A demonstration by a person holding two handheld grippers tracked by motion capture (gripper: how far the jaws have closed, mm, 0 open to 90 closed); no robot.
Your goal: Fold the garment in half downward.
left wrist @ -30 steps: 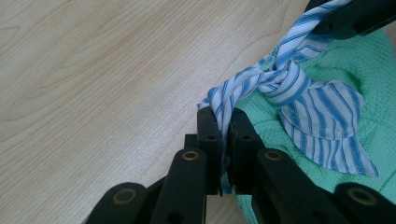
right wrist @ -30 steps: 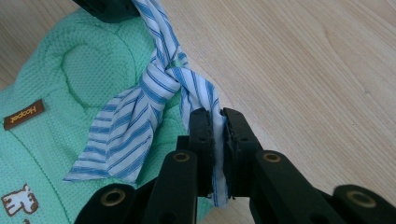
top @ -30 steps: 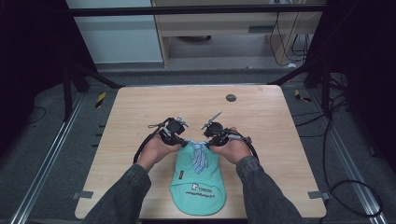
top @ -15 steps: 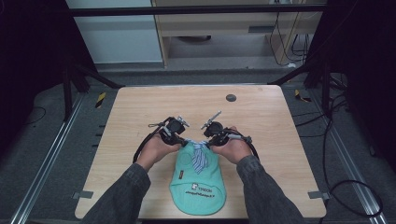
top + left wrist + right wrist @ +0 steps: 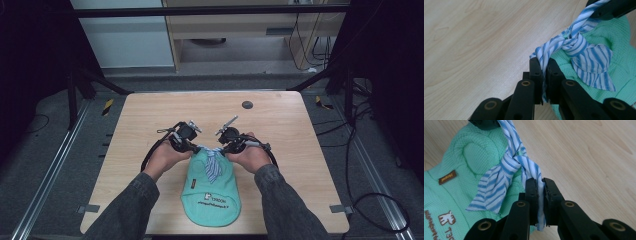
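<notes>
A mint-green garment [image 5: 211, 192] with a printed logo lies flat on the near middle of the wooden table [image 5: 150, 115]. At its far end a blue-and-white striped ribbon [image 5: 212, 161] is crossed into a knot [image 5: 570, 45] [image 5: 512, 161]. My left gripper [image 5: 543, 66] [image 5: 194, 148] is shut on the ribbon's left end. My right gripper [image 5: 539, 185] [image 5: 223, 148] is shut on the other end. Both ribbon ends run taut from the jaws to the knot. A loose striped tail [image 5: 594, 68] [image 5: 491, 192] lies on the green cloth.
A small dark round disc [image 5: 247, 104] sits near the table's far edge. Metal rails [image 5: 50, 175] run along both sides of the table on the floor. Cables [image 5: 360, 200] trail on the right. A shelf unit [image 5: 235, 30] stands beyond the table.
</notes>
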